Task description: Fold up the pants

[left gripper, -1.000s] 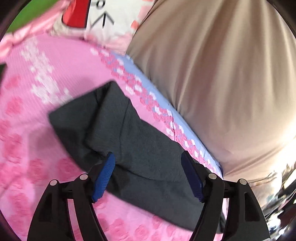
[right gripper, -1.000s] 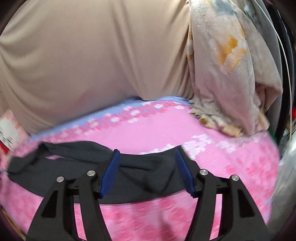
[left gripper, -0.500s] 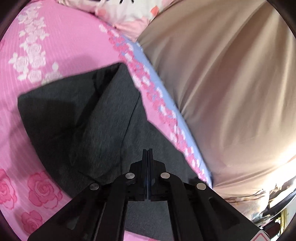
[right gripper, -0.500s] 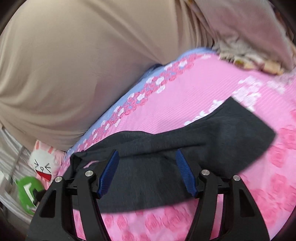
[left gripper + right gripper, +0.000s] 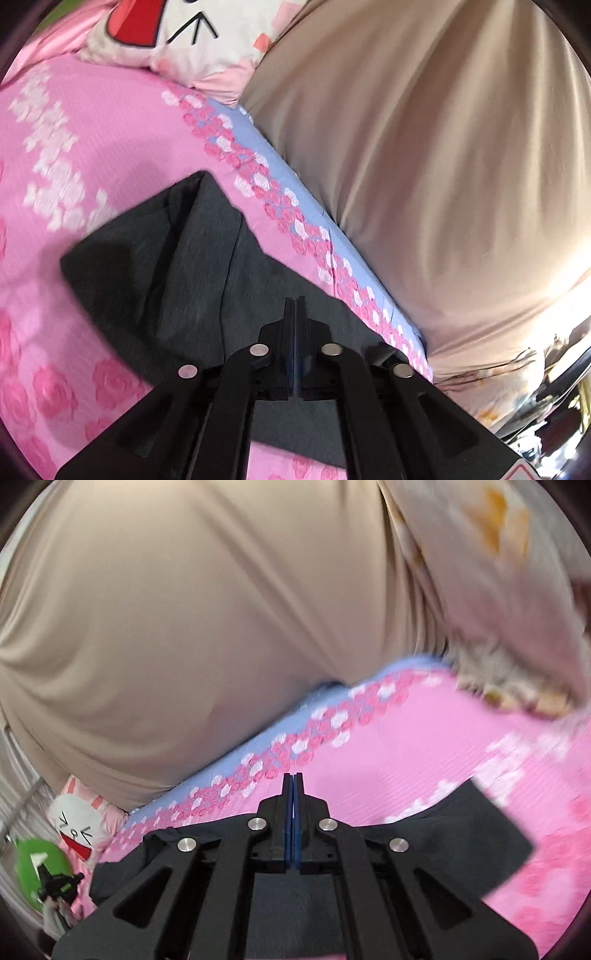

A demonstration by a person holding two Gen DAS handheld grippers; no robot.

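Note:
Dark grey pants [image 5: 166, 277] lie flat on a pink rose-print bed sheet [image 5: 92, 129], with one layer folded over along a diagonal crease. My left gripper [image 5: 294, 306] hovers over the middle of them. Its jaws are opening from shut, only a thin slit shows, and no cloth is visible in it. In the right wrist view the pants [image 5: 461, 842] spread under my right gripper [image 5: 293, 782]. That gripper is shut, blue pads together, and its tips reach past the pants' far edge over the sheet [image 5: 424, 746]. I see no cloth pinched there.
A big beige cushion [image 5: 424, 147] [image 5: 184, 627] bulges along the bed's far side, behind a blue strip of sheet. A cartoon-face pillow [image 5: 177, 33] [image 5: 77, 827] lies at one end. A patterned blanket [image 5: 498, 572] is heaped at the other. A green object [image 5: 37, 864] sits low left.
Both grippers went from wide open to shut, the left first and the right just now. The left view drew back slightly over the pants. The right view swung left and rolled.

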